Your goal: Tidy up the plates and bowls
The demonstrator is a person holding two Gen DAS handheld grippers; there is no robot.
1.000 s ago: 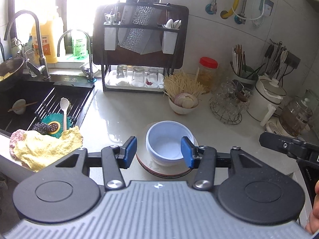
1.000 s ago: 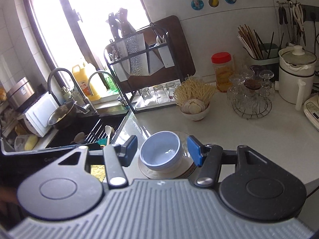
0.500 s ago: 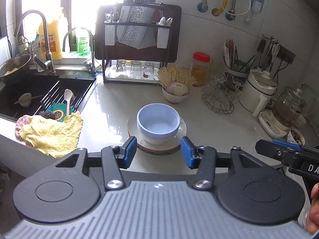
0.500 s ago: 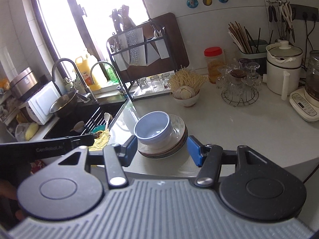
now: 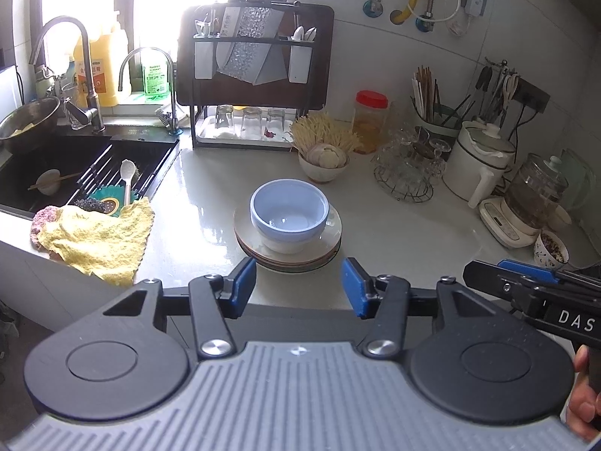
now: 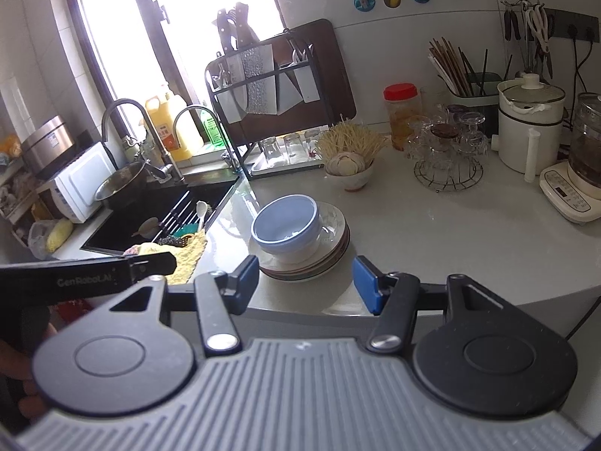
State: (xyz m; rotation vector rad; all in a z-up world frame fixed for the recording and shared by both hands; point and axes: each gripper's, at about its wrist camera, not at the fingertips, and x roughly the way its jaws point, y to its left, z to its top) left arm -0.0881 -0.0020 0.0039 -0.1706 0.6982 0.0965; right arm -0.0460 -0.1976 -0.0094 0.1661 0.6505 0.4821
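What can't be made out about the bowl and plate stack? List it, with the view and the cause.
- Plate count: in both views the plates show only thin stacked rims.
- Bowl's foot: hidden by its own wall in both views.
- Whether there is a second bowl nested inside: too unclear in either view.
- Countertop near edge: hidden behind the open left gripper in the left view and the open right gripper in the right view.

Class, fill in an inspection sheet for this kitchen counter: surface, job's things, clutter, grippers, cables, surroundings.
Surface: pale counter, glossy.
Job's things: blue bowl sits on stacked plates.
Clutter: yellow cloth at the sink's edge; garlic bowl; glass rack; red-lidded jar.
Grippers: left hand-held gripper open, empty; right hand-held gripper open, empty; both short of the plates.
Cables: white lead to a wall socket.
Surroundings: sink, knife rack, kettle.
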